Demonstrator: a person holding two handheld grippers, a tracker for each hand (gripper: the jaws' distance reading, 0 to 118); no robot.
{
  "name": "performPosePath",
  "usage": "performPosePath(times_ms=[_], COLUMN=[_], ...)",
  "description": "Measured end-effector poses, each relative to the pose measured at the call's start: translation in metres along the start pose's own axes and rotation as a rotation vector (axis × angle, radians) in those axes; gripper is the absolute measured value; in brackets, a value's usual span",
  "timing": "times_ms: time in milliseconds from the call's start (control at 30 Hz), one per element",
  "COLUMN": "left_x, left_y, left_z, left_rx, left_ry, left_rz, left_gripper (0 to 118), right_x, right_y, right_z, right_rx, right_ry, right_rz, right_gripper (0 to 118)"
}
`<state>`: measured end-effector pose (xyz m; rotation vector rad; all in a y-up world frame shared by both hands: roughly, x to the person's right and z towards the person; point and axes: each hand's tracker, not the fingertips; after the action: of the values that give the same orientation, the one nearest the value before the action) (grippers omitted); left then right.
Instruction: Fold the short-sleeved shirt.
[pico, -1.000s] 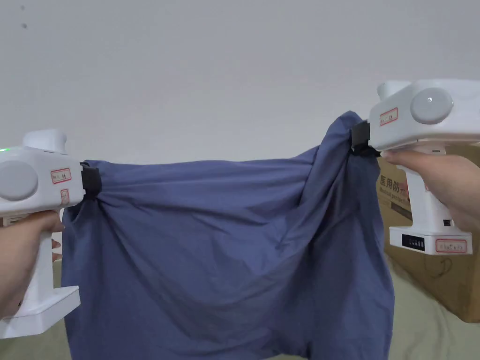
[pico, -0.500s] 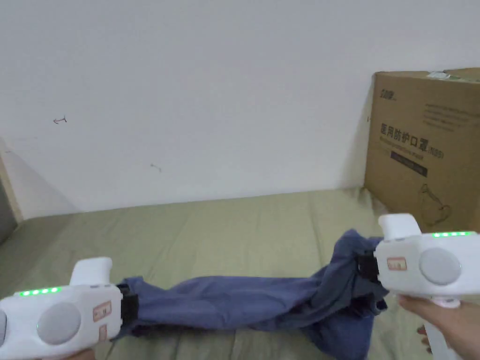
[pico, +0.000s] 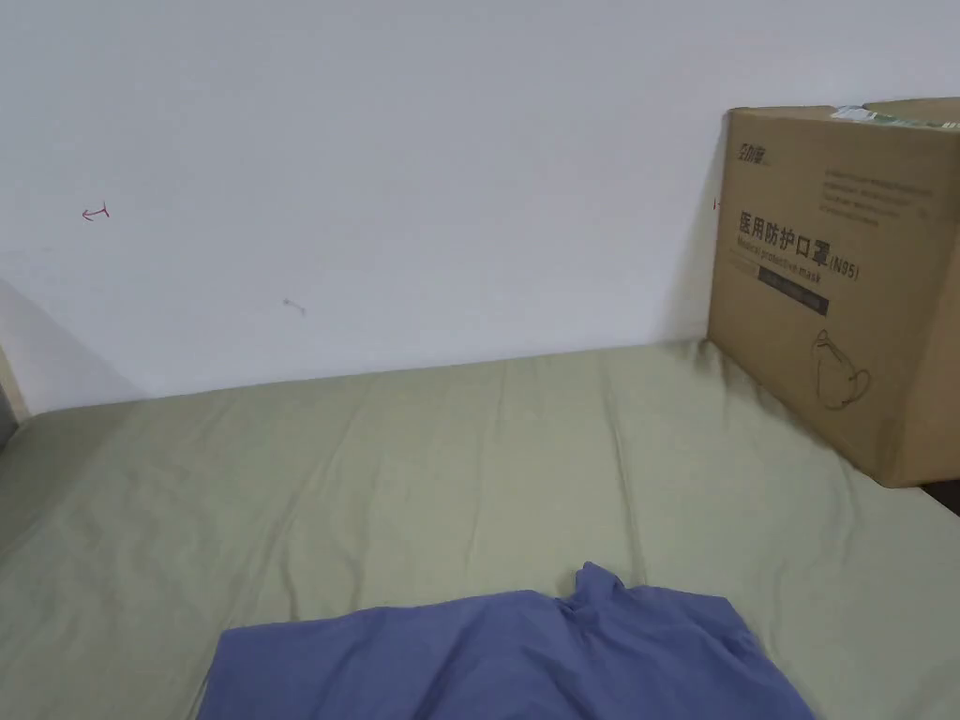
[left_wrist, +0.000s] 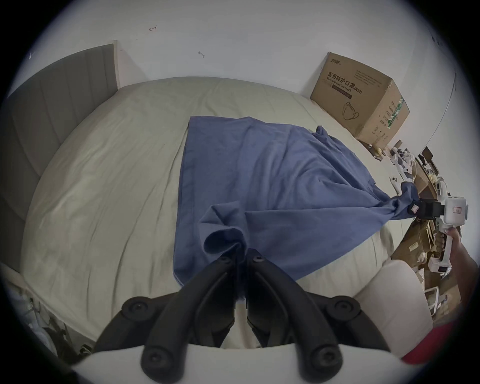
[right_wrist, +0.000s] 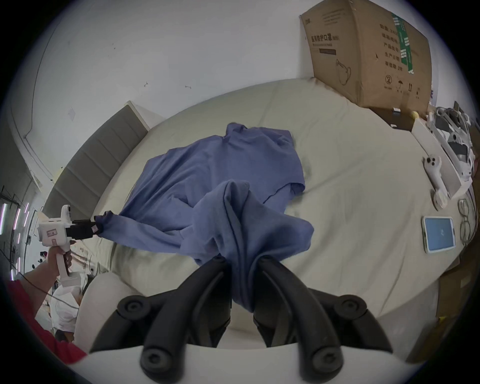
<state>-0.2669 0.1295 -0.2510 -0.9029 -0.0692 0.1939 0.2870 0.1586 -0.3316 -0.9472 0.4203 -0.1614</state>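
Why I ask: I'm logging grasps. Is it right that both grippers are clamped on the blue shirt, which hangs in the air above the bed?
Not quite. Both grippers do clamp the blue shirt, but it lies spread on the bed, not hanging; the left gripper view shows this. Left gripper, right gripper.

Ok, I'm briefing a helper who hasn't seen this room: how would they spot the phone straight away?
Start from the big cardboard box at the far right corner of the bed, by the wall. Follow the bed's right edge back toward the person, past the white controller. The phone lies flat there, the one thing with a lit blue screen.
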Motion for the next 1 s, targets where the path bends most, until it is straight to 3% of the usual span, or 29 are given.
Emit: performPosePath(times_ms=[133,267,300,333,367,400,467,667,700,733,767,800,867,933,1000], left_x=[0.004,0.016,0.015,0.015,0.014,0.016,0.02,0.047,0.054,0.06,0.069,0.077,0.091,0.097,0.1], left_y=[0.0,0.005,0.005,0.005,0.003,0.004,0.009,0.018,0.019,0.019,0.016,0.018,0.019,0.02,0.025], left_z=[-0.009,-0.021,-0.021,-0.02,-0.019,-0.016,0.006,0.042,0.05,0.057,0.059,0.061,0.063,0.057,0.049], left_rx=[-0.019,-0.023,-0.018,-0.004,0.005,0.01,0.132,0.291,0.324,0.379,0.449,0.489,0.529,0.526,0.52], left_ry=[-0.004,0.014,0.014,0.005,0.001,0.001,-0.007,0.006,-0.018,-0.053,-0.082,-0.056,-0.003,-0.063,-0.06], left_rz=[-0.001,-0.018,-0.012,0.0,0.01,0.012,0.004,0.017,0.029,0.035,0.035,0.028,0.02,0.01,0.0], left_gripper=[7,11,23,46,82,118,111,111,93,59,15,0,0,0,0], right_x=[-0.006,0.0,0.003,0.004,0.005,0.003,-0.004,-0.039,-0.047,-0.053,-0.061,-0.068,-0.077,-0.072,-0.06], right_y=[0.004,0.007,0.008,0.008,0.008,0.01,0.013,0.02,0.017,0.013,0.013,0.016,0.022,0.039,0.07], right_z=[-0.029,-0.059,-0.061,-0.06,-0.058,-0.05,-0.031,0.027,0.036,0.045,0.051,0.051,0.051,0.046,0.032], right_rx=[-0.129,-0.092,-0.078,-0.063,-0.053,-0.041,0.047,0.213,0.305,0.393,0.443,0.482,0.518,0.522,0.468], right_ry=[-0.07,-0.092,-0.088,-0.071,-0.062,-0.052,-0.008,0.019,0.038,0.054,0.06,0.032,-0.028,0.072,0.072], right_rz=[0.011,-0.022,-0.059,-0.096,-0.13,-0.143,-0.128,-0.052,-0.042,-0.033,-0.008,0.023,0.057,0.009,-0.028], right_gripper=[13,15,31,63,96,116,117,116,108,90,47,0,0,0,0])
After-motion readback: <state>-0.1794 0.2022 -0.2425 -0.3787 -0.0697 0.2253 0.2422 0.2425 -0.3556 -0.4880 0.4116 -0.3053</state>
